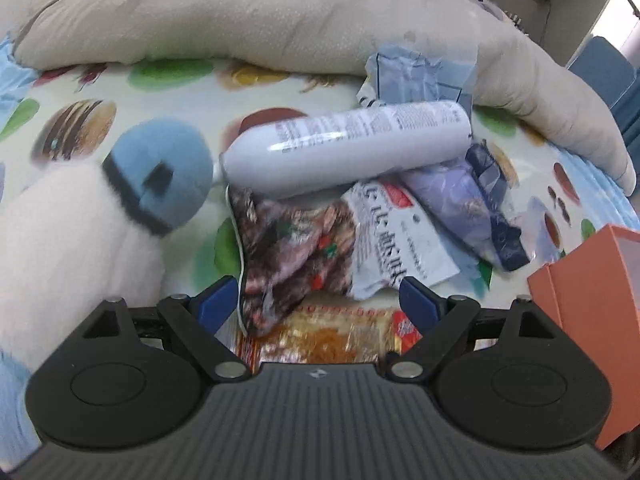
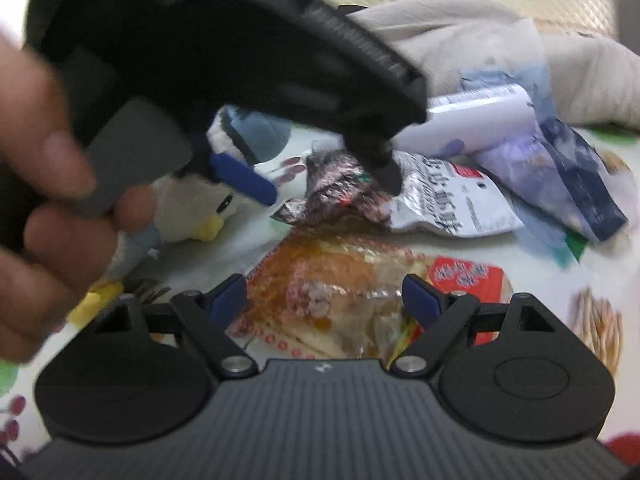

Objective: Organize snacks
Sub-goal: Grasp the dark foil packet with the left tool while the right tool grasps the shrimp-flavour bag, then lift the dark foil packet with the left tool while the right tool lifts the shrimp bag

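Note:
A heap of snack packets lies on a food-print sheet [image 1: 168, 92]. My left gripper [image 1: 318, 300] stands open over a dark crinkled foil bag [image 1: 280, 256]; the pads do not press it. The right wrist view shows that left gripper [image 2: 320, 184] from outside, held by a hand [image 2: 40, 168] above the foil bag [image 2: 344, 196]. My right gripper [image 2: 324, 296] is open, with a clear bread packet [image 2: 340, 280] with red print lying low between its fingers, unpressed. Behind are a white tube-shaped pack [image 1: 348, 148], a white printed packet [image 1: 400, 240] and purple-blue packets [image 1: 460, 208].
A white and blue plush toy [image 1: 120, 200] lies left of the heap. An orange box [image 1: 592, 300] stands at the right edge. A beige quilt [image 1: 280, 12] is bunched behind and curls around the right side.

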`<state>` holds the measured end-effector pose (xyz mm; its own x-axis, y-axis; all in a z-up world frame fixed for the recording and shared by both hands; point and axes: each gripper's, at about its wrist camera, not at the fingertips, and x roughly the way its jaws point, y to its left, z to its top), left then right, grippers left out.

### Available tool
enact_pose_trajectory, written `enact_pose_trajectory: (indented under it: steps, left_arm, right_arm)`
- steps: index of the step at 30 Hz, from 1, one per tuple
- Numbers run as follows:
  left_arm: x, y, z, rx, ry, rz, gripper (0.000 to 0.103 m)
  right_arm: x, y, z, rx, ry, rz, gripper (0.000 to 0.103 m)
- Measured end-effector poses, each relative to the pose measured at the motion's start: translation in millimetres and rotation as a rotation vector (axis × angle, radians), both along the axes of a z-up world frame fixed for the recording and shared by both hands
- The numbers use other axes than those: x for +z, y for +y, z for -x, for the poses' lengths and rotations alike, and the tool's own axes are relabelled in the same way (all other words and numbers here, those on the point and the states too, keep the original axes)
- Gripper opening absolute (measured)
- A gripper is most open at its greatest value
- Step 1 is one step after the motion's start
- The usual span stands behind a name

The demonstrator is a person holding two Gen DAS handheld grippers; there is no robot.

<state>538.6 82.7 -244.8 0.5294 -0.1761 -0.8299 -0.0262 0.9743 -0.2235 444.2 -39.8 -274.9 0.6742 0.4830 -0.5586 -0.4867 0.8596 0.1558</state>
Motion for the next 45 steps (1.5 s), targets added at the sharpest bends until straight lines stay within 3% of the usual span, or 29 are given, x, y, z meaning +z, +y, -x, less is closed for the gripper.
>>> enact_pose_trajectory:
  steps: [5,9,17,22,25,35,45]
  left_arm:
    - [-6.5,-7.3,-13.7,-0.014,0.031,-0.046,0.09]
    - [-12.7,-7.1,-16.2,-0.002,0.027,-0.075,0.086]
    - [-26.0,-1.6,-18.4,0.008,0.031,-0.073,0.067]
    - [-23.5,-4.0,-9.7,-0.006,-0.003,-0.072,0.056]
    - [-15.6,-10.5,-1.3,-0.037,-0.032,-0.103,0.052]
    - [-7.1,-10.2,49.8,-0.05,-0.056,-0.046,0.044]
    - [-3.8,-11.3,144.1,-0.035,-0.078,-0.011,0.042]
  right_arm:
    - [-3.9,21.9,-3.2,0.031,0.0,0.146,0.088]
    - [-3.9,26.8,-1.8,0.017,0.001,0.169,0.087]
    - [0.0,31.3,7.1,0.028,-0.007,0.174,0.066]
    - [6.2,35.3,17.7,0.042,-0.01,0.187,0.043]
    - [11.3,39.4,24.8,0.039,-0.001,0.207,0.039]
    - [21.6,13.2,73.4,0.029,0.014,0.244,0.036]
    - [26.3,-26.6,140.0,0.002,0.056,0.215,0.036]
